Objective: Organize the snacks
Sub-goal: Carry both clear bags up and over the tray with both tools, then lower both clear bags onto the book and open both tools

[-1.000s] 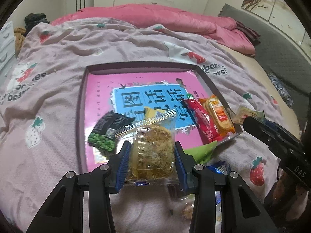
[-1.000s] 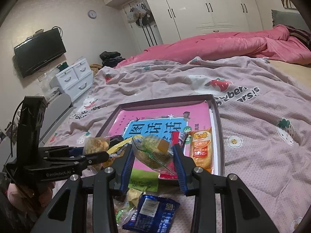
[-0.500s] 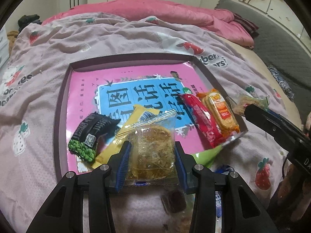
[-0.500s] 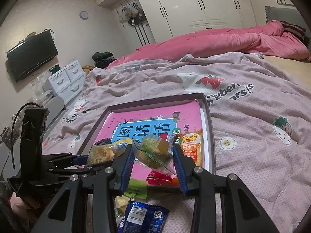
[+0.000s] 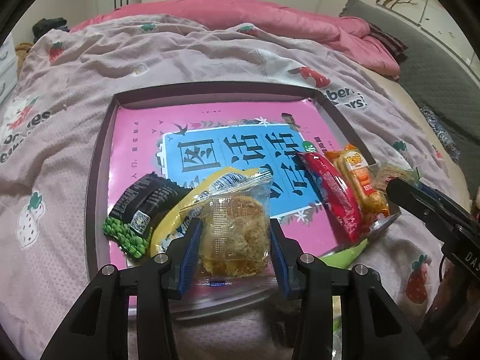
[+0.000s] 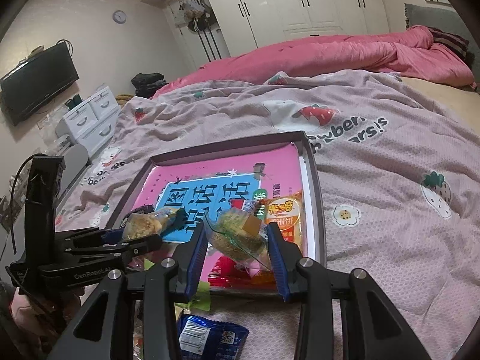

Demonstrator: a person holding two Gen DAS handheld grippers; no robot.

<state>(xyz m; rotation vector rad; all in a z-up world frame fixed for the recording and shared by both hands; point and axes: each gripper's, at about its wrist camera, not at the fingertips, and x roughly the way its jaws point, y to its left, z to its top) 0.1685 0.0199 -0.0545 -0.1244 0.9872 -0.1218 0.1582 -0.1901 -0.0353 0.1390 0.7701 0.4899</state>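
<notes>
A dark-rimmed tray with a pink and blue sheet inside lies on the strawberry bedspread. My left gripper is shut on a clear-wrapped brown pastry, held over the tray's near edge. Beneath it lie a black and green pea packet and a yellow packet. A red packet and an orange cracker packet lie at the tray's right side. My right gripper is shut on a clear packet of greenish biscuit over the tray's near right corner, beside the orange cracker packet.
A blue packet and a green wrapper lie on the bedspread just short of the tray. A pink duvet is heaped at the far side. White drawers and a wall television stand left of the bed.
Both grippers have moved forward and a little down over the tray with their packets still held. The tray now looks nearer in both views.
</notes>
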